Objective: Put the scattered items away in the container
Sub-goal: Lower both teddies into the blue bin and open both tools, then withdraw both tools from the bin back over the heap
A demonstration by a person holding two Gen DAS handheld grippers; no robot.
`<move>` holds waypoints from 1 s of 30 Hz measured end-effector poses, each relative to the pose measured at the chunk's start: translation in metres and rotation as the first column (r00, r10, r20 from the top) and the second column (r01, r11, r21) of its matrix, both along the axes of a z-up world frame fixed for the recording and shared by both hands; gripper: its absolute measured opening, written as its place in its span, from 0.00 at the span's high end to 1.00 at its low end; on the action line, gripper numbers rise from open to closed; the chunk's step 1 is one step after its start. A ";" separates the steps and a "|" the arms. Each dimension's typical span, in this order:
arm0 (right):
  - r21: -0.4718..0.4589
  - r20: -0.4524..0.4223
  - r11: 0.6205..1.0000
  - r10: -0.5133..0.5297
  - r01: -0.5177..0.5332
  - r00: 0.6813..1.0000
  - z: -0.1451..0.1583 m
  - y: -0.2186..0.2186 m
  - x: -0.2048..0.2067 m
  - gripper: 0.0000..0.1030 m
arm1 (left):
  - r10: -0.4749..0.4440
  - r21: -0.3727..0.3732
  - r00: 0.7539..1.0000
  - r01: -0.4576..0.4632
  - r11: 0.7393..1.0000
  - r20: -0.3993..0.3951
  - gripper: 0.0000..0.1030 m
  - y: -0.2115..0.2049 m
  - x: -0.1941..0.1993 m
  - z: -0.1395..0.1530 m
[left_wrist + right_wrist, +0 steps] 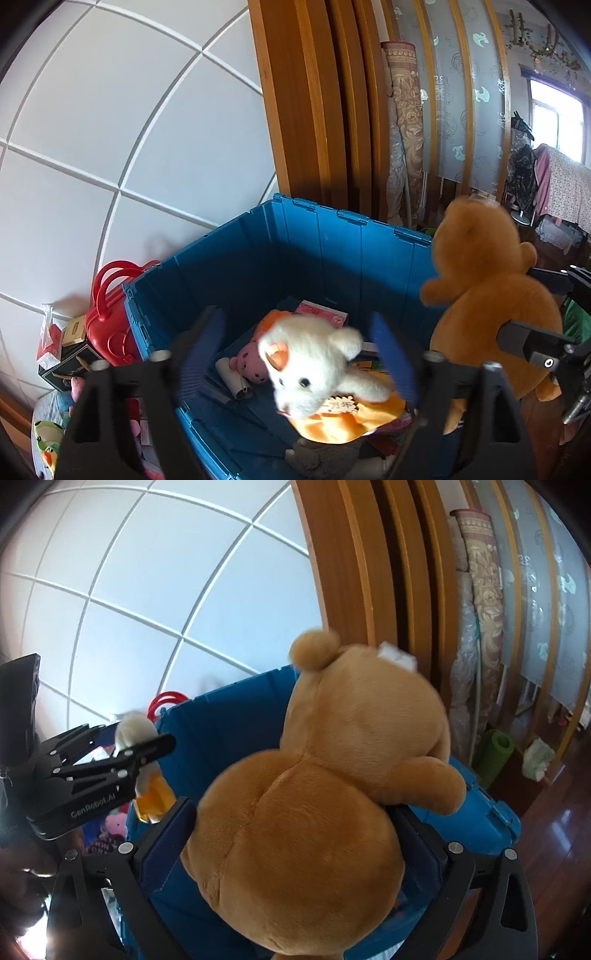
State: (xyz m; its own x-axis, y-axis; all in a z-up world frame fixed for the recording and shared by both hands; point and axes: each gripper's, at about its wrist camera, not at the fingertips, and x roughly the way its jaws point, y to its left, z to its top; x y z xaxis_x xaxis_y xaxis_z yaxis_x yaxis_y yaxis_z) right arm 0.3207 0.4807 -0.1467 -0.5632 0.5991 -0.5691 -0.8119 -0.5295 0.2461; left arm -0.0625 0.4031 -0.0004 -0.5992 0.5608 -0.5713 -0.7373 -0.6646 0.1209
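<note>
The brown teddy bear (306,805) stood upright, head away from the camera, clamped at its body between the right gripper's (295,834) pads above the blue bin (229,723). The white plush (314,365) hung, head toward the camera, between the left gripper's (299,358) spread fingers.

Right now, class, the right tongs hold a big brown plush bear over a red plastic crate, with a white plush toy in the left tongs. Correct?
Not quite: the plastic crate is blue, as the left wrist view shows. The right tongs do hold the big brown plush bear.
</note>
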 end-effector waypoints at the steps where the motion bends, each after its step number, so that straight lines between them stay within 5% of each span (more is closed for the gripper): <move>1: 0.007 -0.004 1.000 -0.008 0.008 1.000 0.001 0.002 0.001 0.00 | 0.008 -0.002 1.000 -0.008 1.000 0.003 0.00 -0.002 -0.001 -0.001; 16: 0.003 -0.054 0.998 0.069 -0.069 0.996 0.004 -0.017 -0.028 0.00 | 0.068 -0.020 0.997 -0.068 0.998 0.040 0.00 -0.056 -0.005 -0.016; 30: 0.037 -0.057 0.957 0.289 -0.287 0.956 0.010 -0.098 -0.131 0.00 | 0.262 -0.052 0.959 -0.257 0.965 0.113 0.00 -0.216 -0.007 -0.060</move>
